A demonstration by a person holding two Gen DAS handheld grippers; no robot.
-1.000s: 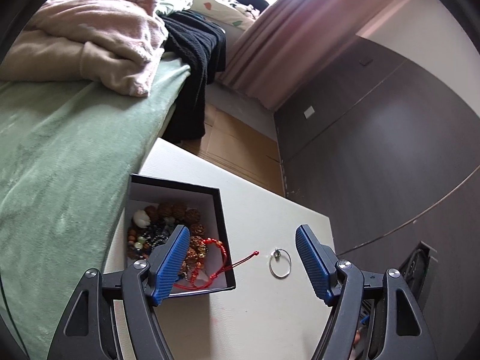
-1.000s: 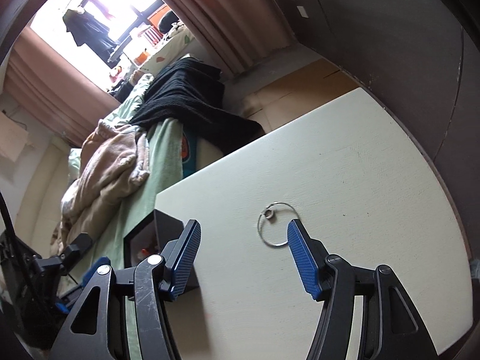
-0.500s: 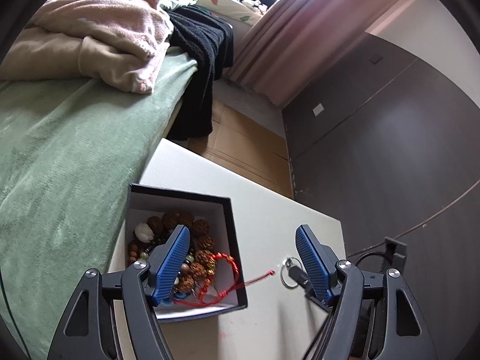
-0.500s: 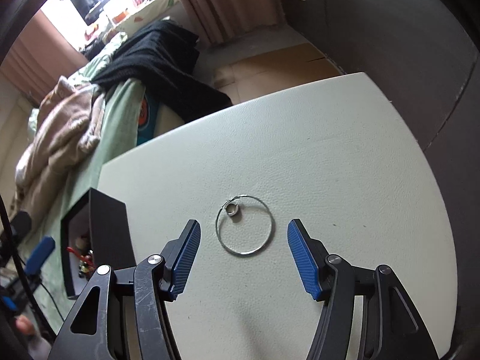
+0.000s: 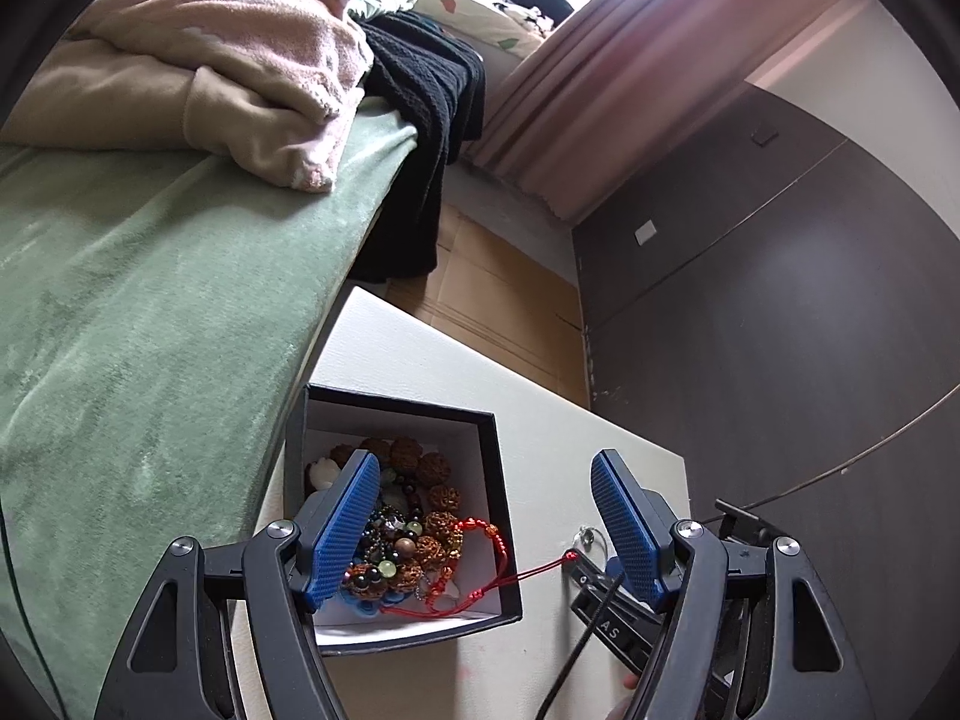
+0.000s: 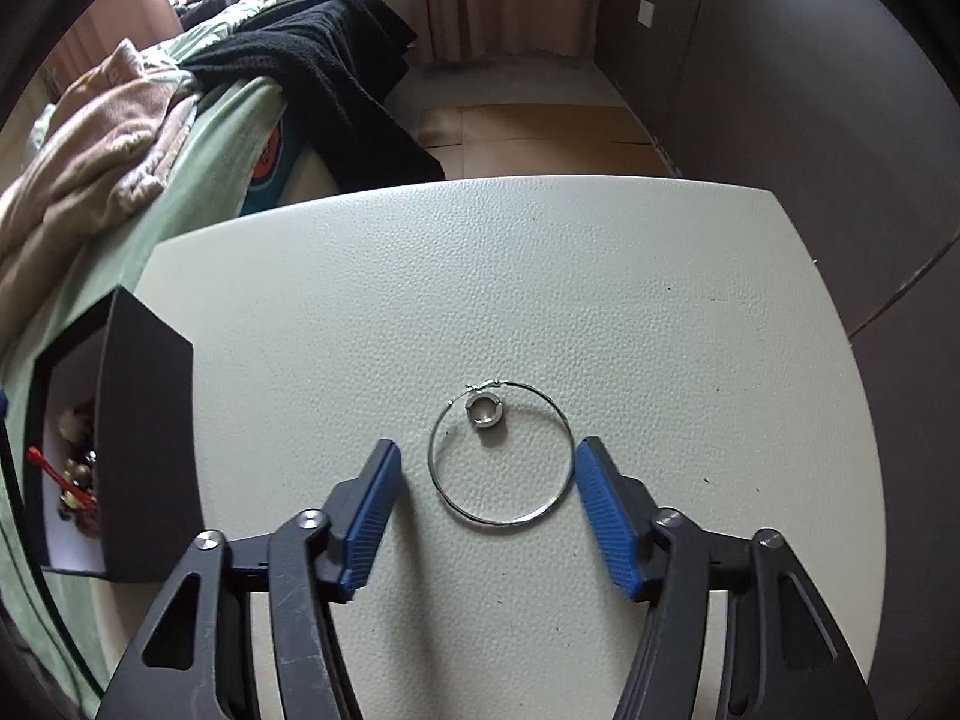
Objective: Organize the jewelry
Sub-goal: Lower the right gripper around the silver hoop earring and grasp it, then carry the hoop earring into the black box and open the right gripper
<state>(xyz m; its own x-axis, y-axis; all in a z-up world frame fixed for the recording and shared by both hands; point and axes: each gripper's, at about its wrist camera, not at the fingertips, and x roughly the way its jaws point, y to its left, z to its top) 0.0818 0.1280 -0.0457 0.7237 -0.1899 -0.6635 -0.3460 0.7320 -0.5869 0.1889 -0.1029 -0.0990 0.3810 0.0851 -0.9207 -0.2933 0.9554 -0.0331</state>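
Observation:
A thin silver hoop point(image 6: 503, 453) lies flat on the white table point(image 6: 540, 276) with a small thick silver ring point(image 6: 486, 411) inside its upper part. My right gripper point(image 6: 487, 465) is open and low over the table, one blue pad on each side of the hoop, not touching it. A black box point(image 5: 492, 480) with a white inside holds several bead bracelets point(image 5: 414, 534); a red cord bracelet point(image 5: 498, 570) hangs over its right wall. My left gripper point(image 5: 486, 480) is open and empty above the box. The box also shows at the left of the right wrist view point(image 6: 150, 456).
A bed with a green blanket point(image 5: 132, 324) runs along the table's left side, with beige blankets point(image 5: 198, 66) and black clothing point(image 5: 432, 96) piled on it. Dark cabinet doors point(image 5: 780, 300) stand to the right. The right gripper's body point(image 5: 606, 612) lies beside the box.
My right gripper has moved down and forward until its open pads flank the hoop. My left gripper has shifted a little over the box. Both stayed open.

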